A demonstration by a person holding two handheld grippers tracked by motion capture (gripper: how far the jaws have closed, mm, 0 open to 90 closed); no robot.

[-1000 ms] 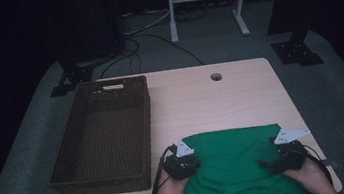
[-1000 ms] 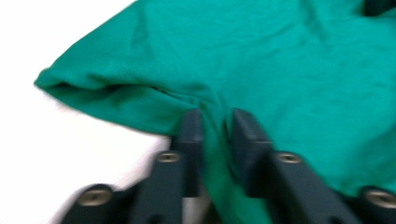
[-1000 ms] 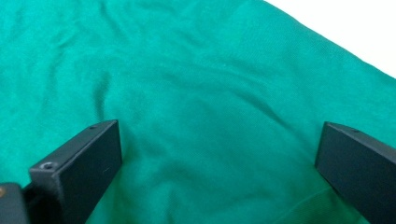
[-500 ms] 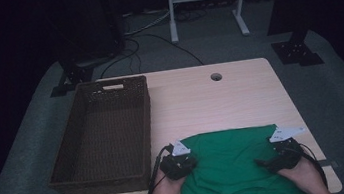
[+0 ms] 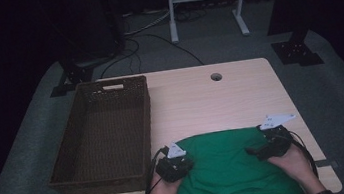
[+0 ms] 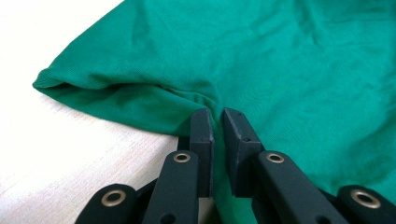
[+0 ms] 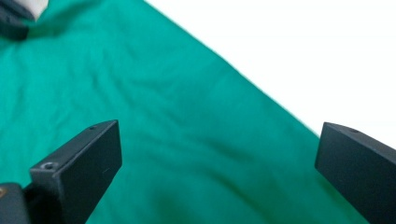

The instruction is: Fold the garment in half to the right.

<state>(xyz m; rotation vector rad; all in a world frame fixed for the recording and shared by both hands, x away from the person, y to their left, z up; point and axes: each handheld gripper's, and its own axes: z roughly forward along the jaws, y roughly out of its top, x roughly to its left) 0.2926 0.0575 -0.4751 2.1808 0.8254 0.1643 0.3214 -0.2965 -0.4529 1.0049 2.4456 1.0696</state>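
A green cloth lies spread on the near part of the wooden table. My left gripper sits at the cloth's left edge. In the left gripper view its jaws are shut on a pinched fold of the green cloth, and the hem bunches up beside them. My right gripper hovers over the cloth's right part with its jaws pointing left. In the right gripper view it stands wide open above the green cloth, with nothing between its fingers.
A dark brown wicker basket stands empty on the table's left side, close to my left hand. A round cable hole is near the far edge. Bare tabletop stretches beyond the cloth. The floor behind holds stand legs and cables.
My right gripper has lifted and shifted left, inward over the cloth. The left gripper has stayed put at the cloth's left edge.
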